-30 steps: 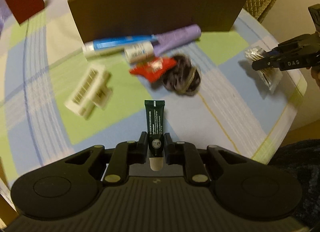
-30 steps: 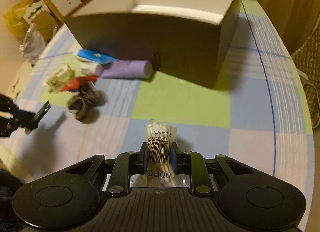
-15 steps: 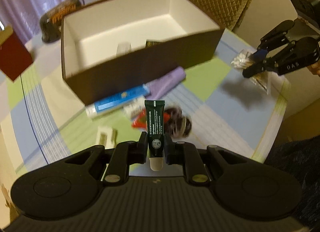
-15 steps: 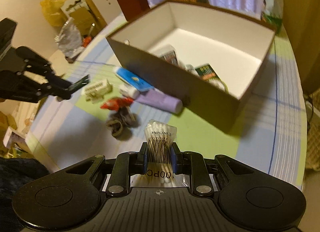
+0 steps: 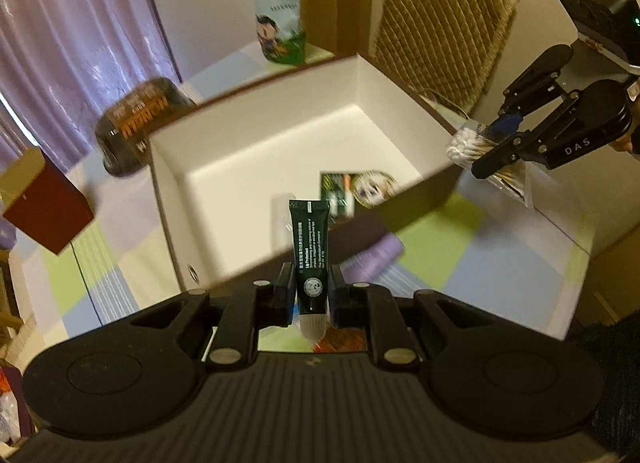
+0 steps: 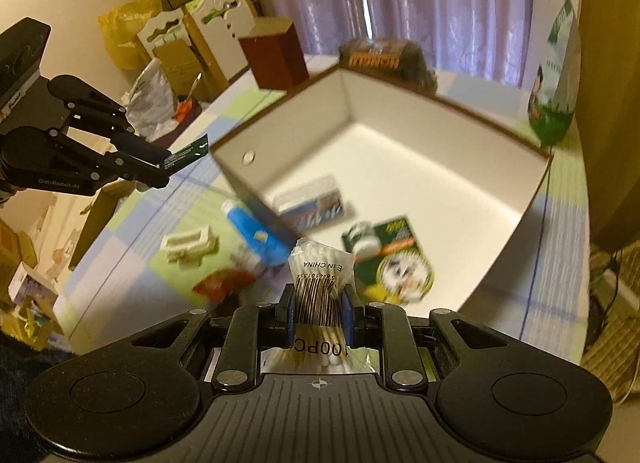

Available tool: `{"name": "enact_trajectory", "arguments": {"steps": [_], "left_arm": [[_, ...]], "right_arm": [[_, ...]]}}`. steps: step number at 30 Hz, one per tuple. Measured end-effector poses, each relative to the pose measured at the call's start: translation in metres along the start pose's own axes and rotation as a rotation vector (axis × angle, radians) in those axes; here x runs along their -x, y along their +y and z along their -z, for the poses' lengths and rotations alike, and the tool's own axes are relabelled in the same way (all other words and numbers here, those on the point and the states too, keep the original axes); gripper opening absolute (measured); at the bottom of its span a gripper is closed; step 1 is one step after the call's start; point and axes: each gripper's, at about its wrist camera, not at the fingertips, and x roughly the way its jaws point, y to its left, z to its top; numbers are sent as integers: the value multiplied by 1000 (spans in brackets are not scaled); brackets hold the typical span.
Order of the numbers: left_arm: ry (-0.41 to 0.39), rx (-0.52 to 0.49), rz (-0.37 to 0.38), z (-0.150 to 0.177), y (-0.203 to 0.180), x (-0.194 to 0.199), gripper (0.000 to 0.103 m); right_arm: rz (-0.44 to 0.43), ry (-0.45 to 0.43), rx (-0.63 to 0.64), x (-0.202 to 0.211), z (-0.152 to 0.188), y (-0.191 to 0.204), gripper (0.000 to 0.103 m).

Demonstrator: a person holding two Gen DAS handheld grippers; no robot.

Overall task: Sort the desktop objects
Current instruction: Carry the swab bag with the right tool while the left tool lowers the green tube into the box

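Above the open brown box (image 5: 256, 259), left gripper (image 5: 309, 293) clamped on dark green tube (image 5: 310, 251), right gripper (image 6: 319, 313) pinching cotton swab packet (image 6: 320, 275).

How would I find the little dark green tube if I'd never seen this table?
Look for the big brown box with white insides on the checked tablecloth. Just in front of its near wall, the left tongs pinch the dark green tube. It alone is held upright, with white print and a pale cap.
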Motion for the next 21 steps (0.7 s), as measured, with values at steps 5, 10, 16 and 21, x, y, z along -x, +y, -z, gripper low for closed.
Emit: {"name": "enact_trajectory", "arguments": {"steps": [5, 10, 16, 21], "left_arm": [[-4, 3, -23, -25, 14, -11, 13], [6, 5, -40, -44, 27, -28, 13], [45, 50, -53, -53, 43, -61, 13], [94, 115, -50, -54, 60, -94, 13]], "right_arm": [[13, -4, 21, -10, -31, -16, 21], [11, 5, 32, -26, -57, -30, 21], [31, 41, 21, -58, -78, -54, 21], [67, 107, 17, -90, -86, -78, 21]]}}
